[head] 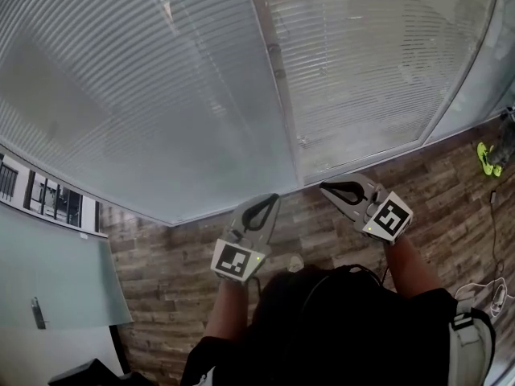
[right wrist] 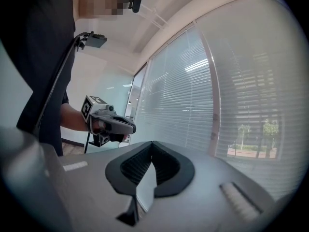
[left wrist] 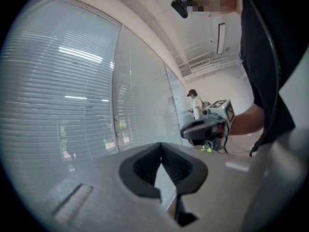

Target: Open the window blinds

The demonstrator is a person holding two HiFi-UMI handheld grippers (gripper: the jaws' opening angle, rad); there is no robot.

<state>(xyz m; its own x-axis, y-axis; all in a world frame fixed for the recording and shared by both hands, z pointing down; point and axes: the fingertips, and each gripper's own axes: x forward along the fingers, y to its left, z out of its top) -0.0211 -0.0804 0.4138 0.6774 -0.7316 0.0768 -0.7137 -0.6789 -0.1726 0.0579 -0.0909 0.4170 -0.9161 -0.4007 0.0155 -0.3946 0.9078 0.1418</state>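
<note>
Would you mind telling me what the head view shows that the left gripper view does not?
Only the head view shows the left gripper from outside, with its marker cube. Only the left gripper view shows a person standing far off and a ceiling light. Both show the window blinds and the right gripper, jaws together.

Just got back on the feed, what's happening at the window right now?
A person stands on the wood floor facing the window blinds, which hang down over both panes. Each hand holds a gripper pointed toward the glass: the left gripper and the right gripper. Both sets of tongs are closed with nothing in them, and neither touches the blinds. The blinds have not yet been opened.
</note>
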